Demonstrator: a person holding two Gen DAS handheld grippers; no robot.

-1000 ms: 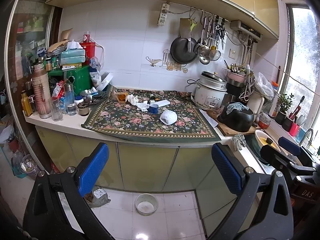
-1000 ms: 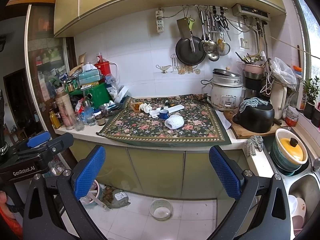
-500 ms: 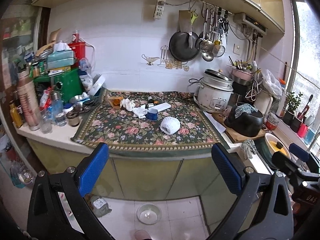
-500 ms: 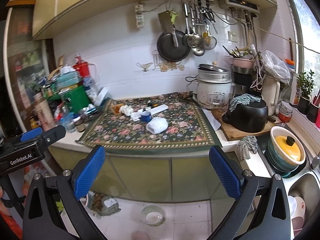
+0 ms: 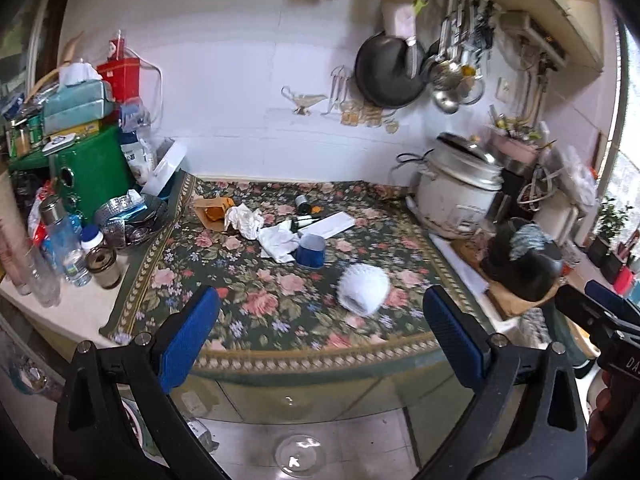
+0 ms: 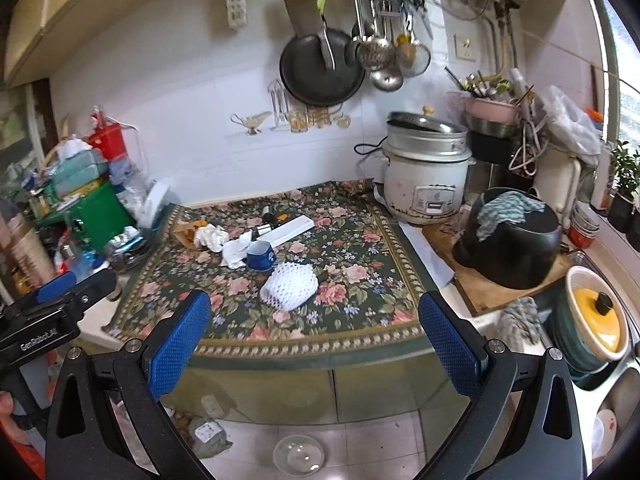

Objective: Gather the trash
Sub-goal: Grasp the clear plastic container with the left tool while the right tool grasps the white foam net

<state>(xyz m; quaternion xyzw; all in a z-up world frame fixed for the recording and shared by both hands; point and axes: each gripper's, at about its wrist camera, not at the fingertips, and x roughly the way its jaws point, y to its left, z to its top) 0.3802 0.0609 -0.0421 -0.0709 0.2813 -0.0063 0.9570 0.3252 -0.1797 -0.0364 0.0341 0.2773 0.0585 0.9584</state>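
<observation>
Both the left tool (image 5: 320, 326) and right tool (image 6: 314, 330) hang spread and empty short of the surface (image 6: 360, 276), so this looks like the approach step: next, reach to the white foam net (image 6: 289, 285) or, likely, crumpled tissues (image 6: 211, 238) mid-cloth.
</observation>
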